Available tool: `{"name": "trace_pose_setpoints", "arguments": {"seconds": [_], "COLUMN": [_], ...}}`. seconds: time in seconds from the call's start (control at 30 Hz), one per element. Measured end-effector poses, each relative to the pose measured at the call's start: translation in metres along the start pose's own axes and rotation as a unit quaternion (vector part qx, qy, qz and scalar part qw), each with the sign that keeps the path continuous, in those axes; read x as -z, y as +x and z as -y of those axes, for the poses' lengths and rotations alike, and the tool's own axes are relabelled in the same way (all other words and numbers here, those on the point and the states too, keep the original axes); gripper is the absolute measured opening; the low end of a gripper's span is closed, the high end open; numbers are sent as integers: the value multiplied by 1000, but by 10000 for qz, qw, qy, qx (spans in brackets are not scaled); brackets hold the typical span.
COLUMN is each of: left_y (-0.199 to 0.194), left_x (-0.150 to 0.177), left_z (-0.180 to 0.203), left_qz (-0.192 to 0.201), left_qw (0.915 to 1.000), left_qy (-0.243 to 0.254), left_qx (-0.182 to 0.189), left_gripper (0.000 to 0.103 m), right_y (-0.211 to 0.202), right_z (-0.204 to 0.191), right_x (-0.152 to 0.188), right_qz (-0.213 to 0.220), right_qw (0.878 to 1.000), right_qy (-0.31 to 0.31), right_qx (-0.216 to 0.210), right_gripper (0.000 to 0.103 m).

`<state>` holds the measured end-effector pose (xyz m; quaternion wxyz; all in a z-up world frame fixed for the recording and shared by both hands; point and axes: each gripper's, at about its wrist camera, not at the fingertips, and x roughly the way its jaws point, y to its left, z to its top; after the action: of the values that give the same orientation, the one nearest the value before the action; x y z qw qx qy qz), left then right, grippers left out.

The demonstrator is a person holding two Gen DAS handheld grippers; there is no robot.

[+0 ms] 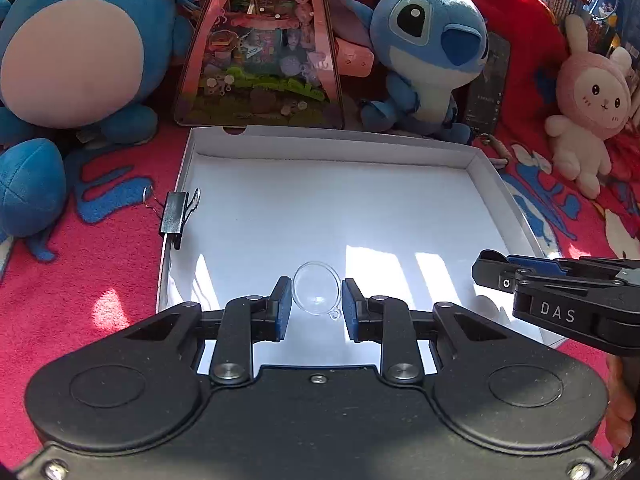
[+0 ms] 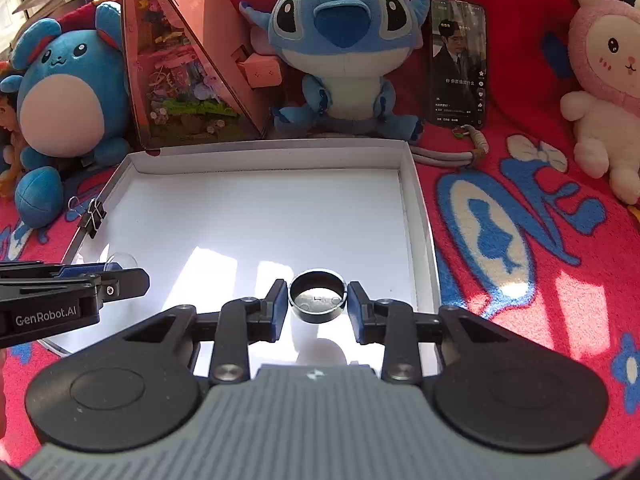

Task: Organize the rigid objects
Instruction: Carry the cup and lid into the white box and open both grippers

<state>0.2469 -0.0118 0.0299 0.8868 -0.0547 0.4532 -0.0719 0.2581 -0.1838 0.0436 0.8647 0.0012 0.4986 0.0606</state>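
Clear dome (image 1: 316, 289) clamped in left gripper (image 1: 316, 300).

White tray (image 1: 472, 152) floor open; binder clip (image 1: 176, 212) obstructs rim.

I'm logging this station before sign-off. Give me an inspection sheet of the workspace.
Surface: red patterned blanket, sunlit patches.
Job's things: white box lid; clear dome; black ring cap.
Clutter: binder clip on the lid's left wall.
Grippers: left claw shut on the dome; right claw shut on the cap.
Cables: grey cord beside the lid.
Surroundings: Stitch plush, phone, triangular diorama.
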Motion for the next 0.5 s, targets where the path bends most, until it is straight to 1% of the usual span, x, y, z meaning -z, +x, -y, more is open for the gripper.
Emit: {"name": "trace_pose_setpoints", "arguments": {"seconds": [0.27, 0.5], "left_y": [16, 19], "left_x": [-4, 0], "left_z": [0, 6], "left_qz": [-62, 41], "left_qw": [9999, 9992], "left_qy": [78, 316], "left_qx": [-121, -228], "left_gripper": [26, 26], "right_y": [17, 25], "right_z": [4, 6], "right_x": [-7, -5], "right_qz": [-91, -141], "right_qw": [9998, 9998], "right_qy": [33, 88], "right_qx": [184, 136], "right_gripper": [38, 37]}}
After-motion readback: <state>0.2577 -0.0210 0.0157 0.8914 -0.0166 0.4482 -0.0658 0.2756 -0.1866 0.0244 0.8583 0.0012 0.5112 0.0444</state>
